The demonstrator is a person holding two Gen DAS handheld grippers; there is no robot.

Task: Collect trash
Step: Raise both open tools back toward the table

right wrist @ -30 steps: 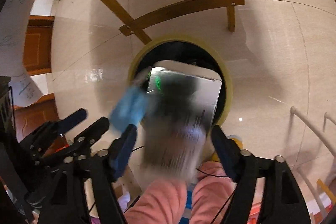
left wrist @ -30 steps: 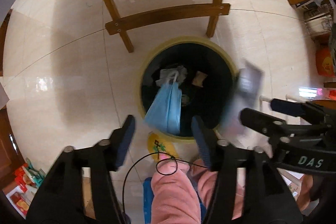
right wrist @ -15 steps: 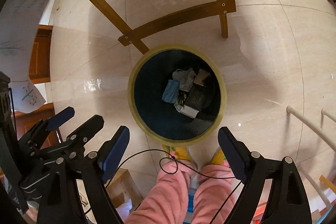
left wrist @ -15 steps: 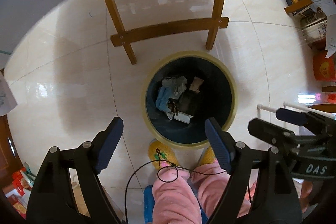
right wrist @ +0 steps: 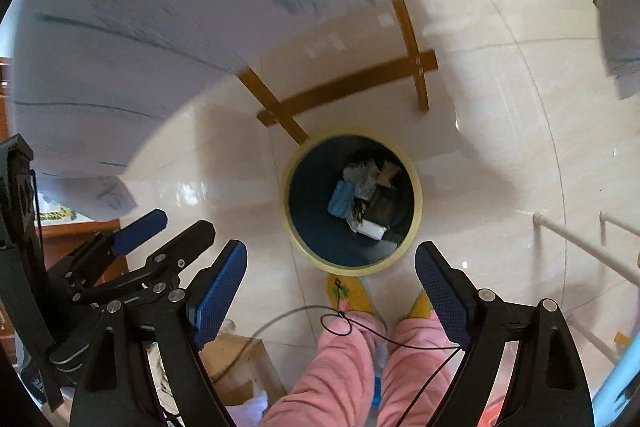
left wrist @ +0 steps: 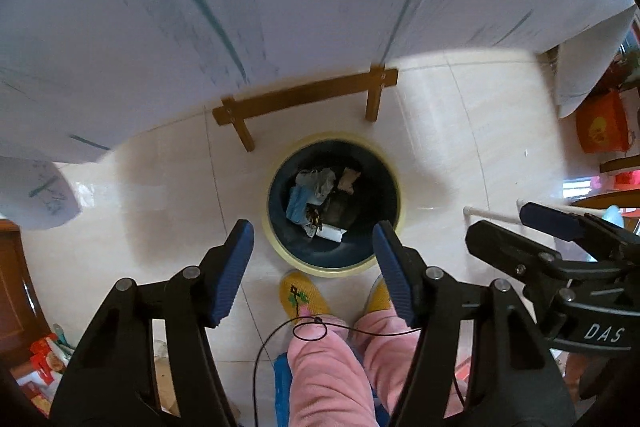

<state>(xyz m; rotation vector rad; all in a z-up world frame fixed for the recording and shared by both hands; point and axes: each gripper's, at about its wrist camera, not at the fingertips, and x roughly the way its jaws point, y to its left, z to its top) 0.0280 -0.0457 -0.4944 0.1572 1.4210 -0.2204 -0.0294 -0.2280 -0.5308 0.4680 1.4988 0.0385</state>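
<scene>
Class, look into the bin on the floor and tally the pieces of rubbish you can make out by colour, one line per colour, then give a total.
Blue: 1, the face mask
Grey: 1, the crumpled wrapper
Brown: 1, the paper scrap
White: 1, the small box
Black: 1, the dark pack
Total: 5 in the bin; smaller bits are too unclear to count.

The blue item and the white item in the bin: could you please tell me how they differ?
The blue item looks soft and crumpled, while the white item looks flat and boxy. The blue one lies toward the left of the trash bin in the right wrist view; the white one lies lower, nearer the person's slippers. Both rest at the bottom among other trash, and neither gripper touches them.
</scene>
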